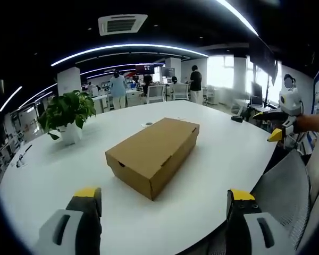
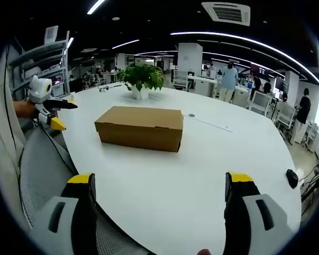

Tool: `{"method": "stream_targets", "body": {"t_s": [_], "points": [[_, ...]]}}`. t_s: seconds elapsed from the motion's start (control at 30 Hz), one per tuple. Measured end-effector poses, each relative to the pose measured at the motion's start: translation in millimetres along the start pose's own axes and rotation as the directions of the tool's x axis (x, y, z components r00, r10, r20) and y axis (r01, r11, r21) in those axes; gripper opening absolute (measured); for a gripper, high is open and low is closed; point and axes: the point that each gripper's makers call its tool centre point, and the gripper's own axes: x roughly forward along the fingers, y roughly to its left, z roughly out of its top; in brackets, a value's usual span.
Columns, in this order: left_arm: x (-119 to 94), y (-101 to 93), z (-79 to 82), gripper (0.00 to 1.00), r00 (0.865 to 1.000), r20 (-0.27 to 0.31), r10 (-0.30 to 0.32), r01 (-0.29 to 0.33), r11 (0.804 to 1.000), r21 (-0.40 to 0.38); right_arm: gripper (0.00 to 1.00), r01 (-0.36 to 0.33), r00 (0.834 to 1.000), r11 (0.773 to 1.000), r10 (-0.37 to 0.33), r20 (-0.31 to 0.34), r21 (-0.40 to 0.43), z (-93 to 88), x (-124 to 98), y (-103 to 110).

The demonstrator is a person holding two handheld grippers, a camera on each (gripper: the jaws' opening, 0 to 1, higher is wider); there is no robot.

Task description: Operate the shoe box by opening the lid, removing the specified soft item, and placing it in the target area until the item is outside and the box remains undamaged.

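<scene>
The shoe box (image 1: 153,154) is sitting shut on the white bench (image 1: 212,159), near the middle and a little toward the person, and its lid (image 2: 141,115) is lying flat on top with nothing on it. It is looking like plain brown cardboard, so I am guessing it is light and a bit bendy, and it could dent or tear if a gripper is squeezing it too hard. The lid seems to be folding down over the front, with a little cut-out on the short end, so the long front edge of the lid is looking like the best place to take hold and lift up slowly. The soft item is hiding inside, so I cannot tell what it is. The left gripper (image 1: 165,204) is hanging in front of the shoe box with its jaws wide apart and nothing between them. The right gripper (image 2: 159,188) is also waiting over the near edge of the bench with its jaws wide apart and nothing in them. Each gripper is also peeking in at the side of the other view, held out past the edge of the bench. A potted plant (image 1: 69,114) is standing behind the shoe box, well apart from it. A gray mesh chair (image 2: 42,170) is sitting just beside the bench. Far behind, people are standing at desks.
</scene>
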Motion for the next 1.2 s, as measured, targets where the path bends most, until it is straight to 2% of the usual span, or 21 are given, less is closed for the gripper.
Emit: {"method": "stream_targets", "body": {"t_s": [0.67, 1.2], "points": [[3, -0.9, -0.7, 1.0, 1.0, -0.011, 0.006, -0.006, 1.0, 0.002, 0.96, -0.021, 1.0, 1.0, 0.021, -0.008, -0.011, 1.5, 0, -4], [6, 5.1, -3.9, 0.99, 0.999, -0.024, 0.045, -0.045, 0.999, -0.011, 0.96, -0.056, 0.998, 0.998, 0.055, -0.019, -0.032, 4.4, 6, -14]]}}
